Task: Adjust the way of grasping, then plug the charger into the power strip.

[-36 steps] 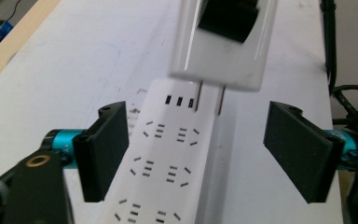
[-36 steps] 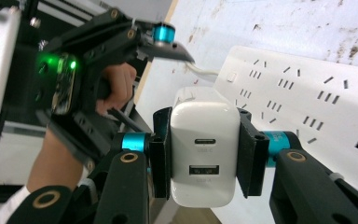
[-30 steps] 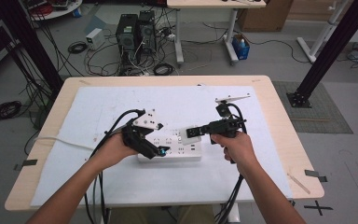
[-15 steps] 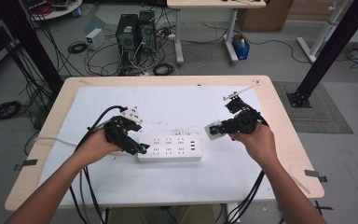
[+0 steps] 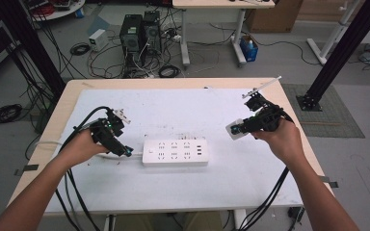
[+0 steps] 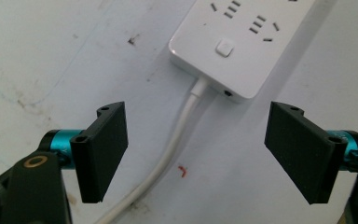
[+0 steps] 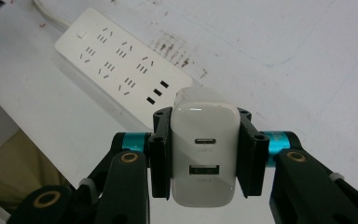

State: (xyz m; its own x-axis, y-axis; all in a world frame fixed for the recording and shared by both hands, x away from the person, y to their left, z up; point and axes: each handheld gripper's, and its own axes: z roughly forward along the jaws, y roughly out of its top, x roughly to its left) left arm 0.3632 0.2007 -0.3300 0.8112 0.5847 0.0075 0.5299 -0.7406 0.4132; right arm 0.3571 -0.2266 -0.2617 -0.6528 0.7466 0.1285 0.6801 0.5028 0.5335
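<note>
Both hands have swung wide apart! Right gripper point(image 5: 244, 126) carries off the white two-port charger block point(image 7: 205, 151), jaws clamped on its sides, well right of the white rectangular power strip point(image 5: 175, 152). Left gripper point(image 6: 196, 149) hovers gaping over the strip's white cord point(image 6: 175, 144), holding nothing.

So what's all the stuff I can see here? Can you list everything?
power strip: one, white, middle of the table, empty sockets
power strip cord: one, white, runs from the strip's left end
charger: one, white, two ports, held above the table right of the strip
table: one, white top with wooden edges
computer towers: two, black, on the floor behind
left gripper: one, black, jaws wide apart over the cord
right gripper: one, black, jaws clamped on the charger
hands: two, one per gripper
</note>
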